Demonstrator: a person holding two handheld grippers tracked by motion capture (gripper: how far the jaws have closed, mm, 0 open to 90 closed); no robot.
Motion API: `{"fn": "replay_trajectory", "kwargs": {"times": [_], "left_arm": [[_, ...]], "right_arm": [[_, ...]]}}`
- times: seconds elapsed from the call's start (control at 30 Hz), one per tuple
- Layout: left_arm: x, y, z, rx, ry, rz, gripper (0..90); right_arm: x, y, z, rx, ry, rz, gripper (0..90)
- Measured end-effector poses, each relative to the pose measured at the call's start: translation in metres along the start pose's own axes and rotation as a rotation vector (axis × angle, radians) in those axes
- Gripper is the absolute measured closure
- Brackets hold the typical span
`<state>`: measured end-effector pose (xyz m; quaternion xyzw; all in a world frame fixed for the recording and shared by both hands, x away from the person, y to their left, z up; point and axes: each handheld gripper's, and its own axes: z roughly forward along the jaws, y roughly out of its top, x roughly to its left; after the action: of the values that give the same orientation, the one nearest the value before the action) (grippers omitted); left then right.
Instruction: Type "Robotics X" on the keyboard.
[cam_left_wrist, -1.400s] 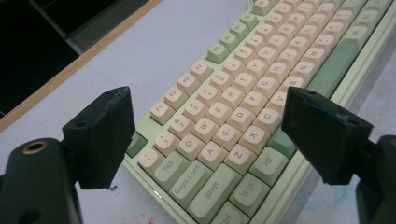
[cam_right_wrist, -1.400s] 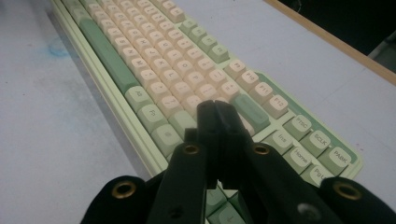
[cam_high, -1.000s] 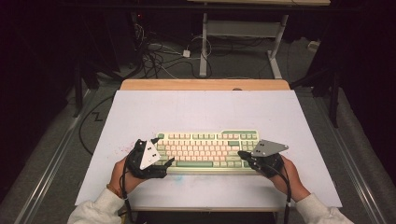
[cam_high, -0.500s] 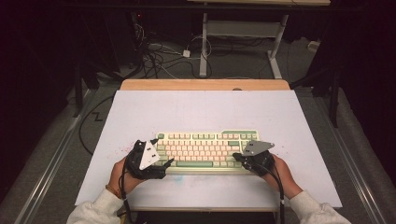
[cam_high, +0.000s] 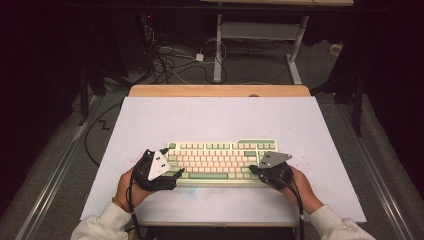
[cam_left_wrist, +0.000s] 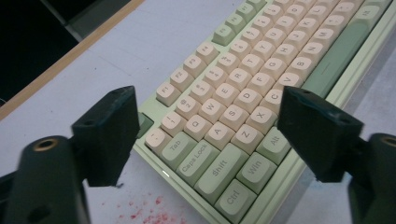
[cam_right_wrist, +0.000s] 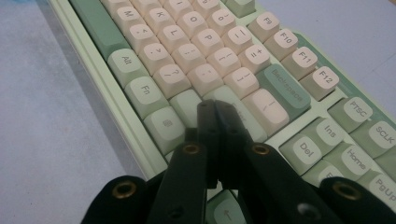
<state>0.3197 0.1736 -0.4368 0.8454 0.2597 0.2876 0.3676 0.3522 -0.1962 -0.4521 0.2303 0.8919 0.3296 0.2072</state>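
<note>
A cream and green keyboard (cam_high: 220, 160) lies on the white table mat (cam_high: 220, 115), near the front edge. My left gripper (cam_high: 172, 161) is at its left end. In the left gripper view the gripper (cam_left_wrist: 210, 135) straddles the corner keys, with one pad (cam_left_wrist: 109, 133) by the Esc side and the other above the Alt key. The jaws have just been closing a little but stand wide, with the keyboard's corner between them and no pad pressing on it. My right gripper (cam_high: 253, 169) is shut, and its tips (cam_right_wrist: 215, 116) rest over the keys at the right end, near Backspace.
Red specks (cam_left_wrist: 144, 212) mark the mat by the keyboard's front left corner. A wooden strip (cam_high: 220, 90) edges the far side of the table. Cables and metal table legs (cam_high: 218, 45) lie on the floor beyond.
My right gripper has shifted a little left, onto the keyboard's right end. The left hand has stayed in place.
</note>
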Motion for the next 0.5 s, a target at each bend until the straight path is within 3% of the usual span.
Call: {"fn": "replay_trajectory", "kwargs": {"times": [0.2,0.3,0.5], "left_arm": [[0.005,0.0009,-0.0055,-0.011,-0.029,-0.001,47.3],[0.006,0.0001,-0.0058,-0.005,-0.042,-0.001,64.9],[0.009,0.0006,-0.0039,0.011,-0.079,-0.002,84.9]], "right_arm": [[0.0005,0.0,-0.0001,0.001,-0.004,-0.003,90.0],[0.0004,-0.0003,-0.0001,-0.002,-0.002,0.0,90.0],[0.001,-0.0005,-0.0001,-0.003,-0.007,-0.002,90.0]]}}
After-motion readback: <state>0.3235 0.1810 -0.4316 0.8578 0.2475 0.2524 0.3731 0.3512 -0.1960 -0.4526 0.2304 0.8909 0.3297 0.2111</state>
